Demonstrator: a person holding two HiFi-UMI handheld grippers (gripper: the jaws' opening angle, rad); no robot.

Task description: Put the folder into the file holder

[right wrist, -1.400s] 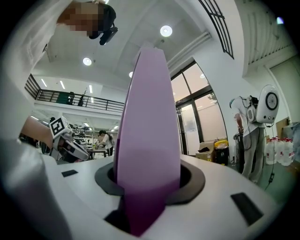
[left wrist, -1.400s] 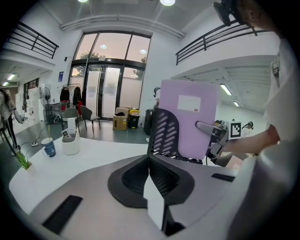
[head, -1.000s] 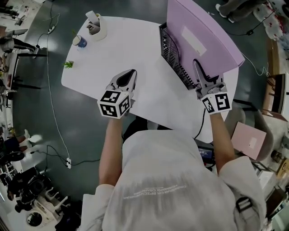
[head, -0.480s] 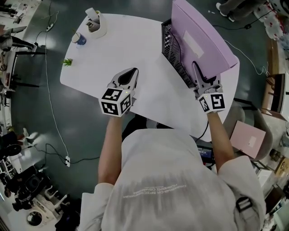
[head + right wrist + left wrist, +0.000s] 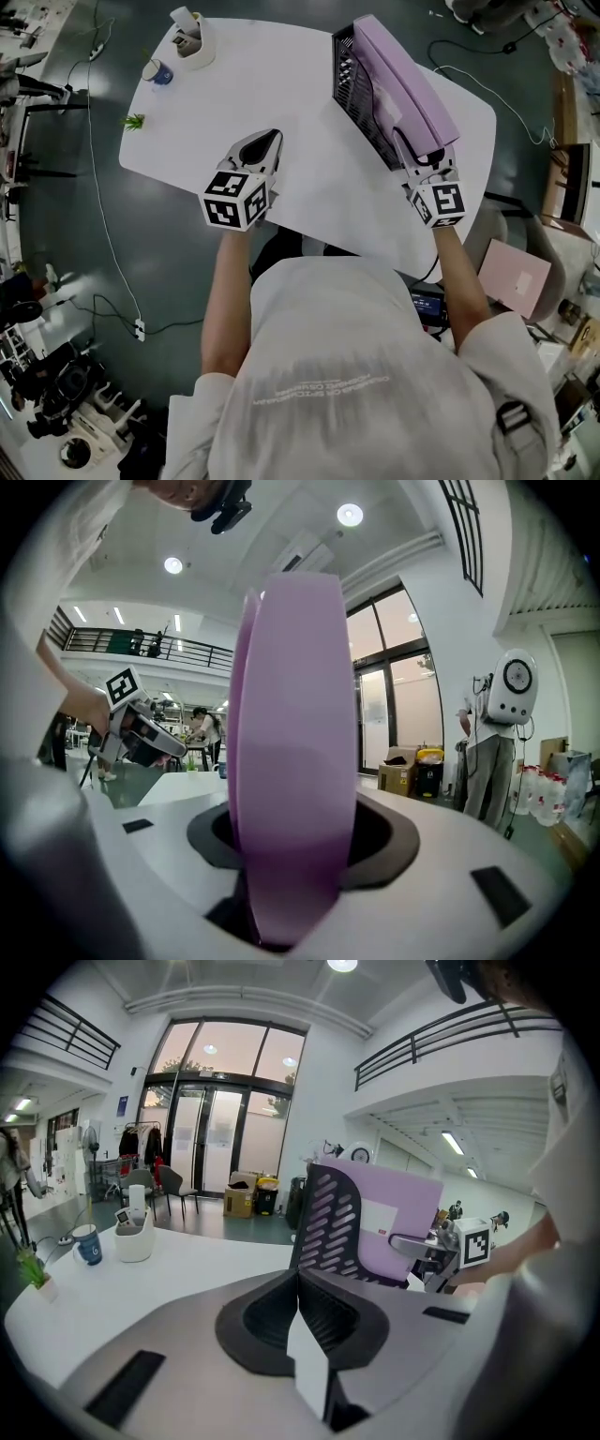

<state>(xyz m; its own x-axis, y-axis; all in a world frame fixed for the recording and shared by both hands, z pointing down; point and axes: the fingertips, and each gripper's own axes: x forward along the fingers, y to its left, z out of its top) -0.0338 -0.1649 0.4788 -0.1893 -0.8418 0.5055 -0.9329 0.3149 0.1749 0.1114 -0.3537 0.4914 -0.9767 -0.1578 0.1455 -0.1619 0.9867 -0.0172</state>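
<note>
A purple folder (image 5: 403, 84) stands on edge in the black mesh file holder (image 5: 361, 103) at the far right of the white table (image 5: 272, 84). My right gripper (image 5: 409, 150) is at the folder's near end. In the right gripper view the folder (image 5: 291, 714) stands between the jaws, which have just been opening; a dark gap shows along its left side. My left gripper (image 5: 265, 141) hovers shut and empty over the table's near middle. From the left gripper (image 5: 298, 1283) view, the holder (image 5: 323, 1232), the folder (image 5: 398, 1213) and the right gripper (image 5: 422, 1246) are ahead to the right.
A white desk caddy (image 5: 197, 47), a blue mug (image 5: 157, 71) and a small green plant (image 5: 134, 122) stand at the table's far left. A pink box (image 5: 517, 286) lies on a chair to my right. Cables run over the dark floor.
The folder has come down from a raised, tilted stand and now sits lower in the holder. My right gripper sank with it. The left gripper kept still.
</note>
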